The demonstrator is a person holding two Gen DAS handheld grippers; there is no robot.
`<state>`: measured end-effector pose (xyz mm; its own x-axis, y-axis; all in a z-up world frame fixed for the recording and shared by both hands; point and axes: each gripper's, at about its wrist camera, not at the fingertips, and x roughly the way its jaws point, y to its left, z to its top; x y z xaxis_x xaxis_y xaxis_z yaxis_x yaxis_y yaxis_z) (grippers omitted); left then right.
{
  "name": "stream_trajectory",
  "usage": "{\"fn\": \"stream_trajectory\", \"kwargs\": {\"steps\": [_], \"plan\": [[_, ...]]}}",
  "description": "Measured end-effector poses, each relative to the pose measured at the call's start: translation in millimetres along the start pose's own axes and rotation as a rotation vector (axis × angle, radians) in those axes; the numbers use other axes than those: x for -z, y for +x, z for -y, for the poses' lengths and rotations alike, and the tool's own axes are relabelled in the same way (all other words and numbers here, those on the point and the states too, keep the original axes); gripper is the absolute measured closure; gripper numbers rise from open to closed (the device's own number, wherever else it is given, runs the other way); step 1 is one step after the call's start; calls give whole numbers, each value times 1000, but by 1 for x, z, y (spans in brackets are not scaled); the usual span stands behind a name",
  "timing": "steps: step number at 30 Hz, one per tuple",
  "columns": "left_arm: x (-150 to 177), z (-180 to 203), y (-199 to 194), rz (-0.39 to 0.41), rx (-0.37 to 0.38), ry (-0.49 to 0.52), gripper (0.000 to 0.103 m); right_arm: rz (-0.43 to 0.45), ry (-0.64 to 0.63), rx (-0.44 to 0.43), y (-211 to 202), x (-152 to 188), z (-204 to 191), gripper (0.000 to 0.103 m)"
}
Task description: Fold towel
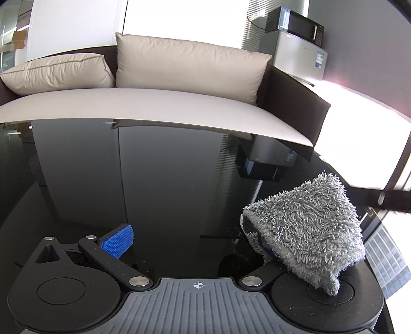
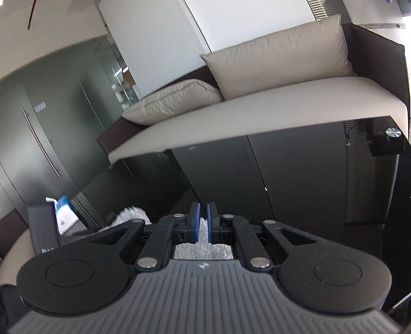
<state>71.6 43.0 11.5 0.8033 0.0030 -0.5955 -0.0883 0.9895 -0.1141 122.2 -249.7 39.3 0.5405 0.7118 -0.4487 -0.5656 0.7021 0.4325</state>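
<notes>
The grey shaggy towel (image 1: 305,231) hangs bunched over the right finger of my left gripper (image 1: 192,241), above the black glass table (image 1: 159,179). That gripper stands wide open; its left blue pad (image 1: 118,241) is bare and the right pad is hidden under the cloth. In the right wrist view my right gripper (image 2: 203,223) has its blue pads nearly together, with pale towel (image 2: 203,250) fibres showing in the narrow gap and just beneath. More of the towel bulges to the left of it.
A sofa with beige cushions (image 1: 187,66) runs along the table's far edge (image 1: 179,123). A microwave (image 1: 295,23) sits on a small fridge at the back right. A dark box (image 2: 43,226) and a blue-white pack (image 2: 64,213) stand left of my right gripper.
</notes>
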Motion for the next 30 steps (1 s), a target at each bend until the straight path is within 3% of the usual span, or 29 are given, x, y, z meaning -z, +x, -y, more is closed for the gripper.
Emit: {"fn": "stream_trajectory", "kwargs": {"steps": [3,5,8,18,30], "plan": [[-1,-1,1,0,-1,-5,1,-55,-43,-23,2,14,-1,91],[-1,-1,0,0,-3,-7,1,-60,-60,-38,-3,21,-1,76],[0,-1,-2,2,-3,-5,1,-59,-76,-69,-9,27,-3,68],[-3,-3,2,-2,-7,-15,1,-87,-135,-125,-4,22,-22,64],[-2,-3,0,0,6,-8,1,-107,-191,-94,8,29,-30,64]]}}
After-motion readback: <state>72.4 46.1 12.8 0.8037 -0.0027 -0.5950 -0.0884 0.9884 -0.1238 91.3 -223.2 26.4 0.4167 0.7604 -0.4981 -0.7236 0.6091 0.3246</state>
